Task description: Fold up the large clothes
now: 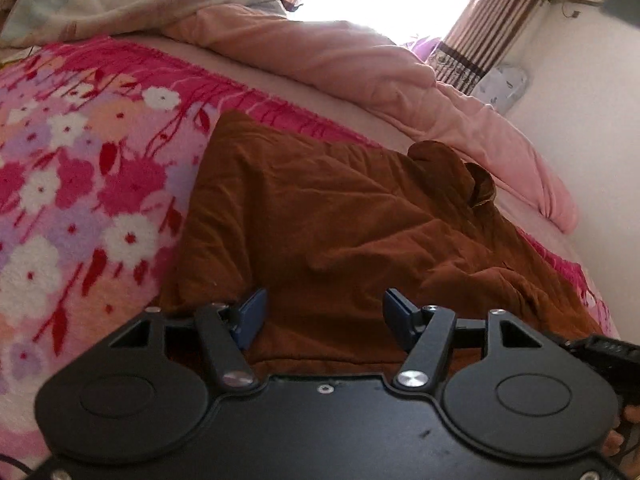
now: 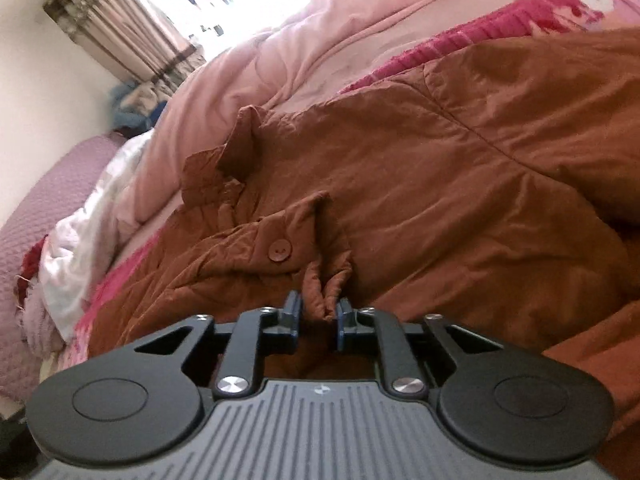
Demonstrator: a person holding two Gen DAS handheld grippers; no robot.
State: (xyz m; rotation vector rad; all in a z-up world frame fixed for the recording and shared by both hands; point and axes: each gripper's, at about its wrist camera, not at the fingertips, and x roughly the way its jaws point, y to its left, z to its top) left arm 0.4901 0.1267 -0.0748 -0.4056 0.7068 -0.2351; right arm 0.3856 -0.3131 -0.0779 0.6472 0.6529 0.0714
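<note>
A large rust-brown jacket (image 1: 332, 216) lies spread and creased on a pink floral blanket (image 1: 80, 184). In the left wrist view my left gripper (image 1: 324, 310) hovers just over the jacket's near edge, its blue fingers (image 1: 252, 312) wide apart with nothing between them. In the right wrist view the same brown jacket (image 2: 460, 168) fills the frame, its collar (image 2: 236, 144) sticking up at the left. My right gripper (image 2: 319, 312) is shut on a bunched fold of the jacket's button flap (image 2: 326, 280), near a round brown button (image 2: 279, 251).
A pale pink quilt (image 1: 380, 64) is heaped along the far side of the bed, next to a white wall (image 1: 592, 128). Striped curtains (image 1: 484, 28) frame a bright window. White and mauve bedding (image 2: 60, 216) lies left of the jacket in the right wrist view.
</note>
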